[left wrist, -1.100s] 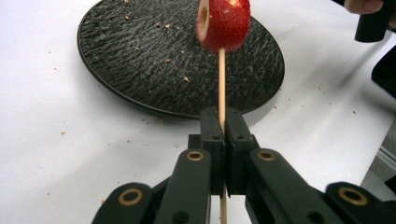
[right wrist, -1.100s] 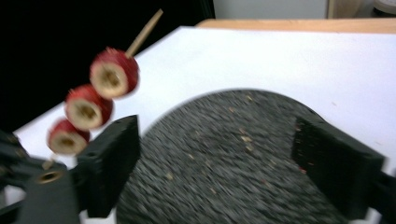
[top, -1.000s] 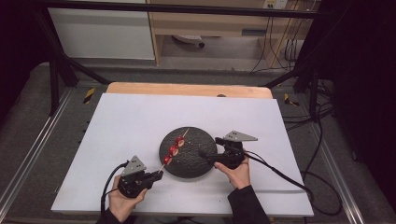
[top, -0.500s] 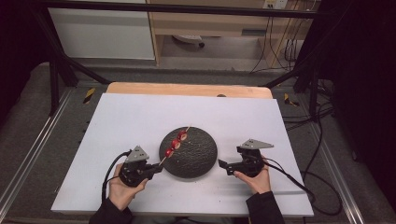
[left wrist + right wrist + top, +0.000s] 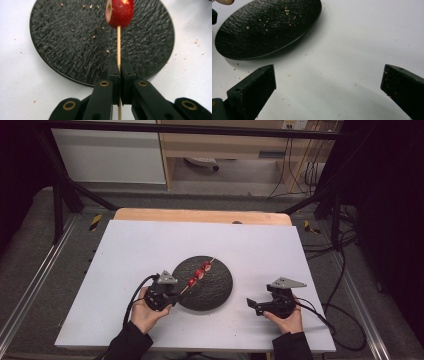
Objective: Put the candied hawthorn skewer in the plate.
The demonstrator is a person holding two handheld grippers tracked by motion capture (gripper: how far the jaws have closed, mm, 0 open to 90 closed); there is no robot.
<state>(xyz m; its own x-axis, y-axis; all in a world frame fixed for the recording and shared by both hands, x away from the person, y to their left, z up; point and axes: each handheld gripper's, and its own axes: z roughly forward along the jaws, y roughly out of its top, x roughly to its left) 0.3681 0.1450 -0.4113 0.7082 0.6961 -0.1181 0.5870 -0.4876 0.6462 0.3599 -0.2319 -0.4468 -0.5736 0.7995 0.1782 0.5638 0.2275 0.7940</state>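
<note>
1. The left tongs (image 5: 176,295) are pressed tight on the thin wooden skewer (image 5: 119,52). In the left gripper view the stick runs straight up between the two black jaws, and a red fruit piece (image 5: 119,12) sits on it higher up.

2. A second ago the left tongs were down at the near left of the bench (image 5: 125,250), away from the black plate (image 5: 215,295). Now they are right at the plate's left edge, pinching the near end of the skewer.

3. The skewer slants up and to the right over the plate, with the red fruit pieces (image 5: 198,274) in a row on it. It sits a bit more to the left on the plate than before.

4. The right tongs (image 5: 252,304) were at the plate's right edge a second ago. Now they are back on the bare white bench, near the plate but not touching it.

5. The right tongs have just been opening, and now they are spread wide. In the right gripper view there is nothing between the jaws, just white bench with small crumbs (image 5: 287,75).

6. I think this means the skewer has been handed to the left side. The left tongs now have it alone, and the right tongs are free to help or rest.
</note>
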